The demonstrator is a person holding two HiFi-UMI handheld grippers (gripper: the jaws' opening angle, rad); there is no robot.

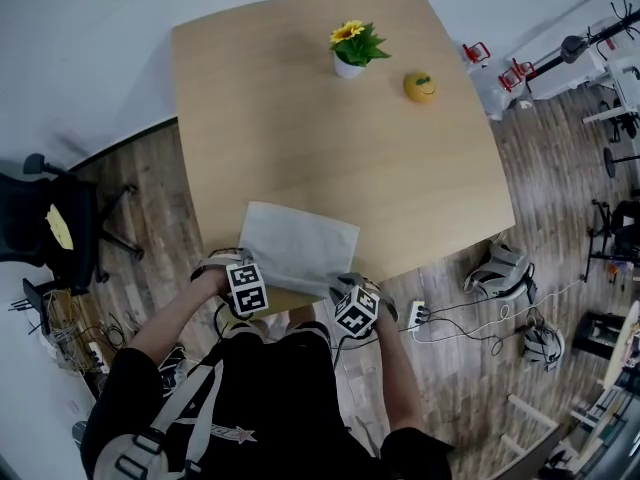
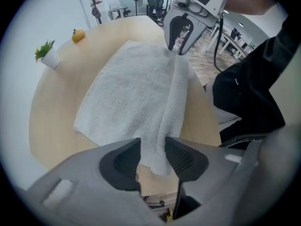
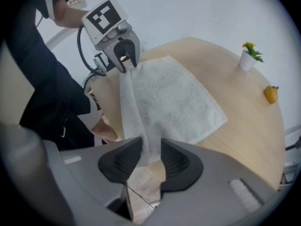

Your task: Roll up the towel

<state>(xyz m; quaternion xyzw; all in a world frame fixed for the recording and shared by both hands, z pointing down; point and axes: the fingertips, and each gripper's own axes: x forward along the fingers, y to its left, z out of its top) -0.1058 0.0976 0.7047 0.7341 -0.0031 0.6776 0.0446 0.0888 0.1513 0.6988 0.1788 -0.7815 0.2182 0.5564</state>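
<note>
A pale grey towel lies flat on the near part of the wooden table. Its near edge is drawn up into a ridge that runs between the two grippers at the table's front edge. My left gripper points down at the towel's near left corner. In the left gripper view its jaws stand apart, with the towel corner hanging loose between them. My right gripper is at the near right corner. In the right gripper view its jaws are also parted around the towel's edge.
A potted yellow flower and a yellow fruit stand at the table's far side. A black chair is on the left. Cables and headsets lie on the floor at the right. The person stands against the table's near edge.
</note>
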